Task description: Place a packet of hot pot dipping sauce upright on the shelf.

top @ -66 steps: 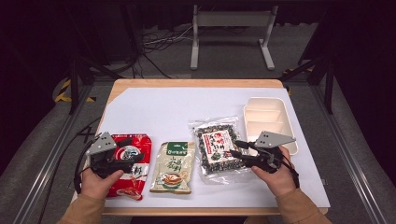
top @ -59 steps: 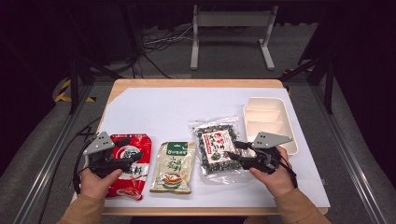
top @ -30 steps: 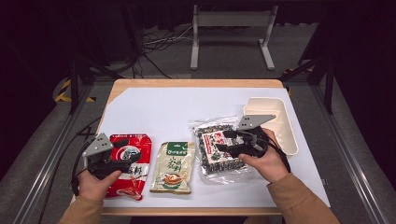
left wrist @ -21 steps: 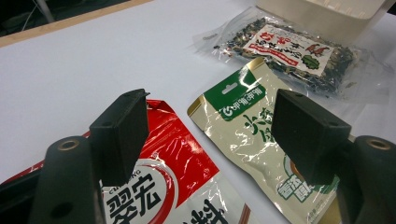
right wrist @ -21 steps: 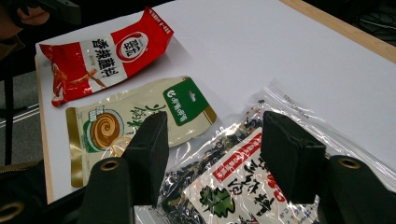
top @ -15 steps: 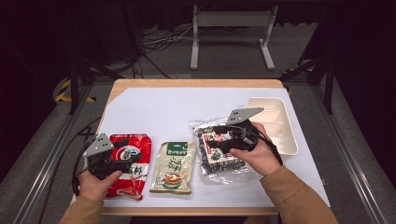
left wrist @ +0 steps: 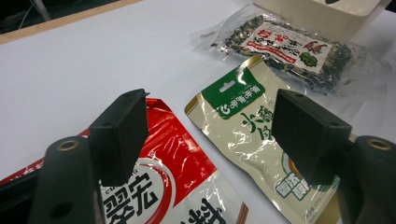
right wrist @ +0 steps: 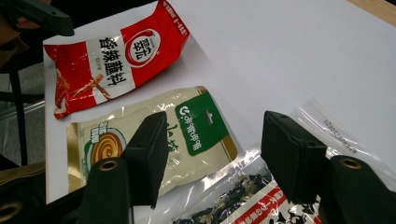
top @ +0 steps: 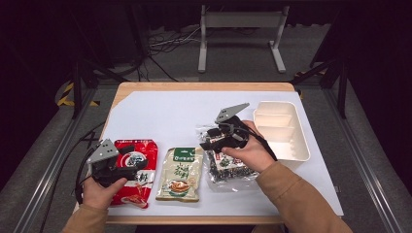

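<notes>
Since earlier, right gripper (top: 210,141) moved toward 9 o'clock over the clear dark packet (top: 228,165), jaws wide, holding nothing; left gripper (top: 136,162) also wide, empty, above red packet (top: 138,174).

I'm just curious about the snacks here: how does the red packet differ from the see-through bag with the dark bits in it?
The red packet is opaque, printed red and white; the see-through bag is clear plastic showing dark contents behind a red-and-white label. The red packet lies at the table's left end, by the left hand-held gripper; the see-through bag lies to the right, beside the cream tray, under the right hand-held gripper. Both lie flat on the white sheet, neither one gripped.
</notes>
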{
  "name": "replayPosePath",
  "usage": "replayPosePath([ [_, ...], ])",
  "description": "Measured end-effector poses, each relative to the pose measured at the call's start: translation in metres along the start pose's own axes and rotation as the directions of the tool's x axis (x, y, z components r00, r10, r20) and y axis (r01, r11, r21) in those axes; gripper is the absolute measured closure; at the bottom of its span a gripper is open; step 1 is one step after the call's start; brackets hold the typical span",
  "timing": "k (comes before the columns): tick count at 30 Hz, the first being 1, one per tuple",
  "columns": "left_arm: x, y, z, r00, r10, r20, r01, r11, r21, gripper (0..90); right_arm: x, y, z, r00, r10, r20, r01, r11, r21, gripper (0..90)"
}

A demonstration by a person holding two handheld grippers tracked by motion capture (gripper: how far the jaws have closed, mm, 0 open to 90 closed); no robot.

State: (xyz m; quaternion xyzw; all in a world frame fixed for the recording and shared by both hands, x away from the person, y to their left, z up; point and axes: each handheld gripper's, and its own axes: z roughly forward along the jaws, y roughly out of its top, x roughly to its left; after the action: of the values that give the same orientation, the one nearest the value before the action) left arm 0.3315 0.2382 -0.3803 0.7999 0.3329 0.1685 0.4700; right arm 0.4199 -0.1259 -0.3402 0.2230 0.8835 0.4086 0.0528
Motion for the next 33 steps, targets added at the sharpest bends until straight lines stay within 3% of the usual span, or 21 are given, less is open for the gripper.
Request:
replayPosePath([
  [18, 0.000, -0.002, 0.001, 0.9999, 0.001, 0.013, -0.001, 1.0000, 0.008, 26.4, -0.010, 0.011, 0.052, 0.9993, 0.017, -0.035, -0.012, 0.991, 0.134, 40.0],
  [22, 0.000, -0.002, 0.002, 0.9999, 0.008, 0.009, -0.008, 0.9999, 0.010, 26.2, -0.010, 0.009, 0.061, 0.9959, 0.038, -0.082, -0.025, 0.988, 0.155, 40.1],
  [33, -0.001, -0.003, 0.003, 0.9999, 0.009, 0.012, -0.010, 0.9998, 0.019, 26.2, -0.015, 0.004, 0.081, 0.9954, 0.051, -0.082, -0.032, 0.976, 0.217, 39.4],
])
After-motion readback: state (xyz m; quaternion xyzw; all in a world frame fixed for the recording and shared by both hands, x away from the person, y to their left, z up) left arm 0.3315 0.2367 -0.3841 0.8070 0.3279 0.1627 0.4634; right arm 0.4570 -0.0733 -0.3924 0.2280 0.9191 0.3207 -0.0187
